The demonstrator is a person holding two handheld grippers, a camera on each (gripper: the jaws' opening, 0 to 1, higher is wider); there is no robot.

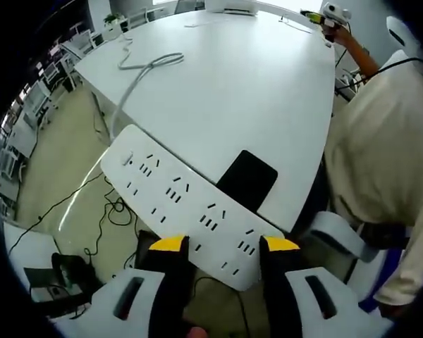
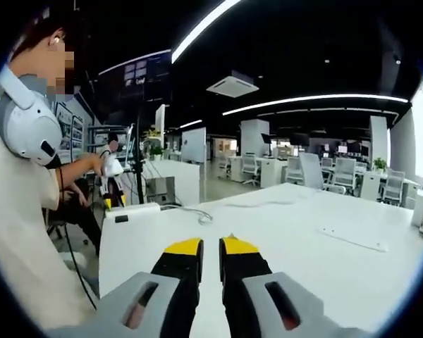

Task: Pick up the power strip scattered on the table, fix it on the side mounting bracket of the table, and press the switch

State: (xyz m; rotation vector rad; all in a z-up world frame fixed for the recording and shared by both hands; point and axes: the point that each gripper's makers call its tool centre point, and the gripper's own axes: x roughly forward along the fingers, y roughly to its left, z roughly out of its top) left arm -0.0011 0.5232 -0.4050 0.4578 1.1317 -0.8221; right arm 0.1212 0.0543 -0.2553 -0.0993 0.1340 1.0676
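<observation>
In the left gripper view a long white power strip (image 1: 185, 204) with several socket rows lies slantwise over the table's edge. My left gripper (image 1: 225, 245) is shut on its near end, one yellow-tipped jaw on each side. Its white cable (image 1: 137, 70) runs up onto the white table (image 1: 254, 84). A black mounting bracket (image 1: 247, 179) sits at the table's edge just behind the strip. In the right gripper view my right gripper (image 2: 211, 246) hovers above the white table (image 2: 303, 232), jaws nearly touching, nothing between them.
A person in a cream shirt (image 1: 381, 169) stands right of the table corner, also visible as the person (image 2: 21, 211) at left wearing headphones. Black cables (image 1: 92, 225) trail over the floor below. A white box (image 2: 130, 211) and a flat white bar (image 2: 354, 239) lie on the table.
</observation>
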